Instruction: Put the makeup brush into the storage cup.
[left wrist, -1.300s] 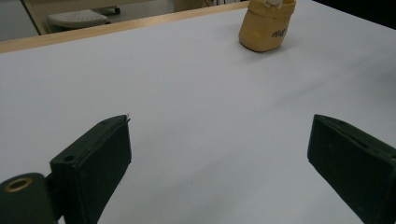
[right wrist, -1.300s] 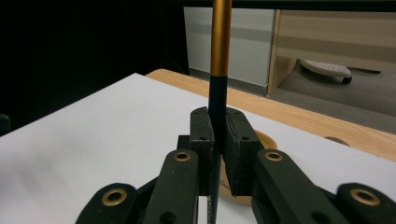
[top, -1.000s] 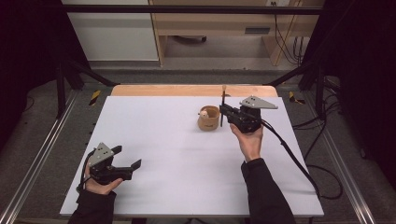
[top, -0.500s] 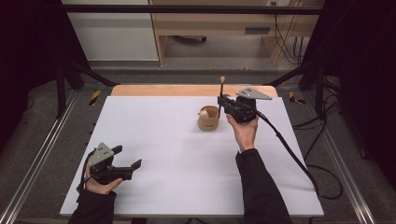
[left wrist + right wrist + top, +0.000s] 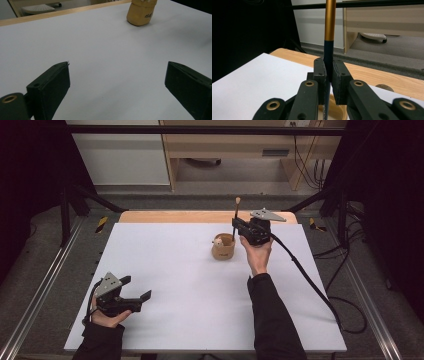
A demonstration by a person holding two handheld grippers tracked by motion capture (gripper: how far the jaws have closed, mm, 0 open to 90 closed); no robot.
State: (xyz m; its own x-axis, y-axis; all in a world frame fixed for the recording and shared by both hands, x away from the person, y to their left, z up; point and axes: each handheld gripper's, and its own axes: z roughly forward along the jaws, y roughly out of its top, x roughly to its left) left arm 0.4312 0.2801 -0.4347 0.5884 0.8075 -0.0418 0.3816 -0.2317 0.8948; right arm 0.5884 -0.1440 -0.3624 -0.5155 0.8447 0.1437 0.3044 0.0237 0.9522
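Brush over the cup
Right tool (image 5: pixel 328 82) pinches upright brush (image 5: pixel 329 22); off-centre lowering could tip cup (image 5: pixel 223 247). Left tool (image 5: pixel 117 85) gapes empty.

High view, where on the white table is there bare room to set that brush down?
The white table is bare from the left gripper across to the cup, and along the near edge between both forearms. It is crowded only around the cup, where the right gripper holds the brush.
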